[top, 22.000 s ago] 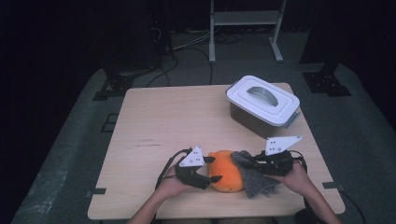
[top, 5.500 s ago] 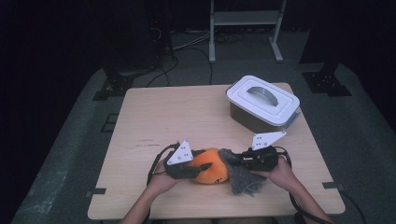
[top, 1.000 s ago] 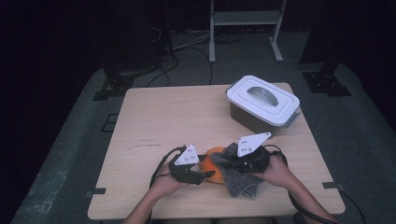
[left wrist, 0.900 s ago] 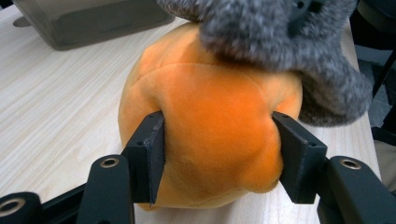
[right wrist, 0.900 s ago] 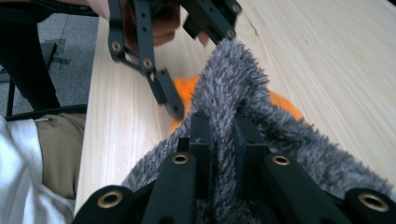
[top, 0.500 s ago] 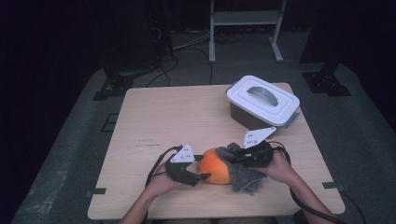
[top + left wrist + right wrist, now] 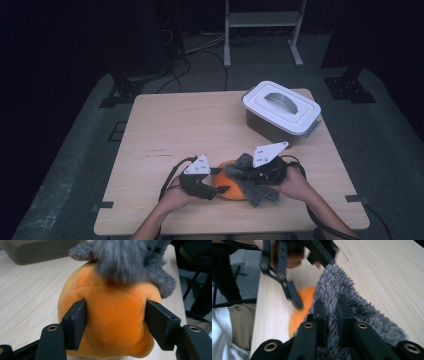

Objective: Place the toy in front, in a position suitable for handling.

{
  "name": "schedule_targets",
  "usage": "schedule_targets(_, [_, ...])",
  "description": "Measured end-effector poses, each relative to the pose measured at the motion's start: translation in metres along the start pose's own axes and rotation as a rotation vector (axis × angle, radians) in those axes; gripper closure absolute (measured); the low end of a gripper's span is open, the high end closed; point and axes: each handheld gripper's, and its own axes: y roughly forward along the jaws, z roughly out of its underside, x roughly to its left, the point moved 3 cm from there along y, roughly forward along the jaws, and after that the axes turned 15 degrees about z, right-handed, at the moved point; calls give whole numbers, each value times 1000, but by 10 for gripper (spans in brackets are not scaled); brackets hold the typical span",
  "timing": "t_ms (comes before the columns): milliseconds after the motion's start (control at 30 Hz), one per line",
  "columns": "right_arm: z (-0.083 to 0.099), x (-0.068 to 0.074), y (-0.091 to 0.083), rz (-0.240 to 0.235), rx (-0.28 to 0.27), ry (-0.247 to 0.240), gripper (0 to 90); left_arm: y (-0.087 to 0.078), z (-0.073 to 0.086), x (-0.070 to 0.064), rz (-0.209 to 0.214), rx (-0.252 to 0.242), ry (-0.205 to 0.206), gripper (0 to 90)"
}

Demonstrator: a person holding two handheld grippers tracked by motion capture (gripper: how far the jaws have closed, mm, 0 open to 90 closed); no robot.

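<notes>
An orange plush ball (image 7: pixel 230 187) rests on the wooden table (image 7: pixel 190 125) near its front edge. My left gripper (image 7: pixel 220 190) is shut on the orange plush (image 7: pixel 110 315), its jaws pressing into both sides. A grey fuzzy cloth (image 7: pixel 258 194) is draped over the plush's top and right side. My right gripper (image 7: pixel 241 174) is shut on a fold of this grey cloth (image 7: pixel 337 285), held up over the plush. In the right gripper view, the left gripper (image 7: pixel 294 298) and a patch of orange plush (image 7: pixel 303 307) sit just beyond the cloth.
A grey box with a white lid and handle (image 7: pixel 281 105) stands at the table's back right. Bare wood stretches across the left and middle of the table. Dark floor, cables and stand legs lie beyond the far edge.
My right gripper has shifted slightly left and down with the grey cloth over the plush. The left gripper keeps its hold and has barely moved.
</notes>
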Motion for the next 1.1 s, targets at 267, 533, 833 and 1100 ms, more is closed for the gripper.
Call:
schedule_targets(267, [11, -6, 0, 7, 13, 27, 794, -2, 6, 3, -7, 10, 7, 382])
schedule_targets(533, [56, -16, -16, 29, 7, 166, 791, -1, 7, 2, 24, 25, 24, 397])
schedule_targets(833, [50, -8, -16, 22, -6, 146, 790, -11, 8, 4, 64, -17, 10, 268])
schedule_targets(1100, [33, -3, -9, 5, -35, 114, 788, -8, 9, 9, 20, -2, -10, 333])
